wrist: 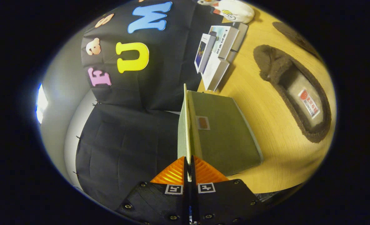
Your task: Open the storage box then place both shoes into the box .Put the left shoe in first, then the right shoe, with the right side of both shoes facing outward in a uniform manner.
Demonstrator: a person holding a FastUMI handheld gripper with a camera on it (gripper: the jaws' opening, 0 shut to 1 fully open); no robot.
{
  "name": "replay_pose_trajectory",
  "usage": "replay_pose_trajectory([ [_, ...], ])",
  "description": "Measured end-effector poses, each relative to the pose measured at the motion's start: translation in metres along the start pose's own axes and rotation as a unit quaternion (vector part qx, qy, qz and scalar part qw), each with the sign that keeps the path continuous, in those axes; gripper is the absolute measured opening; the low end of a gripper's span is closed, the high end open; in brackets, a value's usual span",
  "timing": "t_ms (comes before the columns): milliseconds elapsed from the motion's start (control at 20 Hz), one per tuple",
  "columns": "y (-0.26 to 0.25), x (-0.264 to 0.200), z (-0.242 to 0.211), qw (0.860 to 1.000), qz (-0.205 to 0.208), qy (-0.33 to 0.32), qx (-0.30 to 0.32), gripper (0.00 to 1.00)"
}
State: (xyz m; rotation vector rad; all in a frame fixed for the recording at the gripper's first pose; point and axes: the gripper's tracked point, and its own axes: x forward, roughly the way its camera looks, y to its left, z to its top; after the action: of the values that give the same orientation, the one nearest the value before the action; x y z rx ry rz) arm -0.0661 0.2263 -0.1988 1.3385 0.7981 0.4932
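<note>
While its fingers pinch the thin edge of the lid [186, 125], the tool [188, 175] holds that flap upright over the green box [225, 134] on the tabletop [275, 131]. One brown shoe [294, 90] lies right of the box, another [294, 36] farther off. Small cartons [217, 53] stand beyond it.

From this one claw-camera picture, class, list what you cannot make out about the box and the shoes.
- Storage box inside: hidden by its own wall and the raised lid the claw is shut on.
- Second shoe: cut off at the view's rim beyond the brown slipper.
- Slipper's insole label: too small to read.
- Left or right shoe: cannot tell.
</note>
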Motion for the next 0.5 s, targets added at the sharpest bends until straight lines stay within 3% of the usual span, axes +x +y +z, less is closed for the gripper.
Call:
replay_pose_trajectory([
  [500, 0.078, 0.013, 0.007, 0.997, 0.029, 0.007, -0.073, 0.03],
])
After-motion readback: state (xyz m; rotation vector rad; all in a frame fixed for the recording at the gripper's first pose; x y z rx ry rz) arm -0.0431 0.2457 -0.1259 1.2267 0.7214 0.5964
